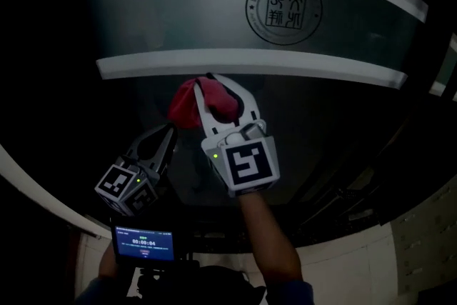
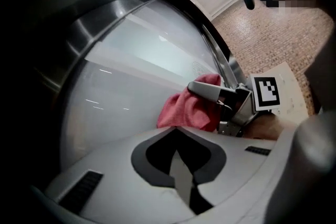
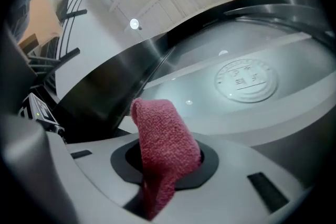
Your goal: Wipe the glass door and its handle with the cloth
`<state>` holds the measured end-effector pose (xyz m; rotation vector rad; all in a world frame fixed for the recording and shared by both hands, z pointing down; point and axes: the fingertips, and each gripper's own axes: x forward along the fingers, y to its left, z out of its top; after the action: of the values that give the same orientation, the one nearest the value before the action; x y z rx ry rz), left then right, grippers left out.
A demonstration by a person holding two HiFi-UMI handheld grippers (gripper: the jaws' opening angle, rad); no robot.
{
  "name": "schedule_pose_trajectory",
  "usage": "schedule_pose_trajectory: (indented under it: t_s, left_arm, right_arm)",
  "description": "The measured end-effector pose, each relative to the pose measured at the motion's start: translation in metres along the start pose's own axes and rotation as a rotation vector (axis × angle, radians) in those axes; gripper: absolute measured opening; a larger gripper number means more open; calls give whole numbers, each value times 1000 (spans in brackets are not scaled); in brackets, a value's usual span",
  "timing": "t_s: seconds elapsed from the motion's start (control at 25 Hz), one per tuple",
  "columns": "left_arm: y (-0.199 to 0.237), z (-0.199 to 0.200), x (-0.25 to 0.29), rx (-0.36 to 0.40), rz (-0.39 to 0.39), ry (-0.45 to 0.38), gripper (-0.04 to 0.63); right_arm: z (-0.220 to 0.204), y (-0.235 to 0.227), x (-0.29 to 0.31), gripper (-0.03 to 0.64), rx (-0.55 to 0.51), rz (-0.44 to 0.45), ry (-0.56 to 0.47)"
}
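The fingers (image 1: 203, 111) of the right gripper (image 1: 225, 93) cover the middle of the cloth (image 1: 184, 107); only the folds on either side of them show. In the right gripper view the cloth fills the gap and hides the fingertips. Beyond the fingertips, the seal (image 1: 284, 8) is too small to read, and the glass door (image 1: 178, 18) runs past every edge. Whether the left gripper (image 1: 170, 131), dim beside the cloth, touches it cannot be told.
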<state>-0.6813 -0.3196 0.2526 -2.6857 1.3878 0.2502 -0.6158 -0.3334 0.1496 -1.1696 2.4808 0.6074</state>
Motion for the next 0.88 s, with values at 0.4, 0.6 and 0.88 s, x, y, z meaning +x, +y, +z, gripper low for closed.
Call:
schedule_pose_trajectory:
  t_s: [0.4,0.6,0.88]
  left_arm:
    - [-87,-24,72,0,-145,16,11]
    - [-104,-37,87,-16,-133,32,11]
    - [-103,-44,84,-15,-91,45,11]
  right_arm:
    - [1,-213,-148,84,-115,-400,77]
    - [2,-275,-197,84,-143,-525,113]
    - [-5,-271,-200,84,-118,-515,95]
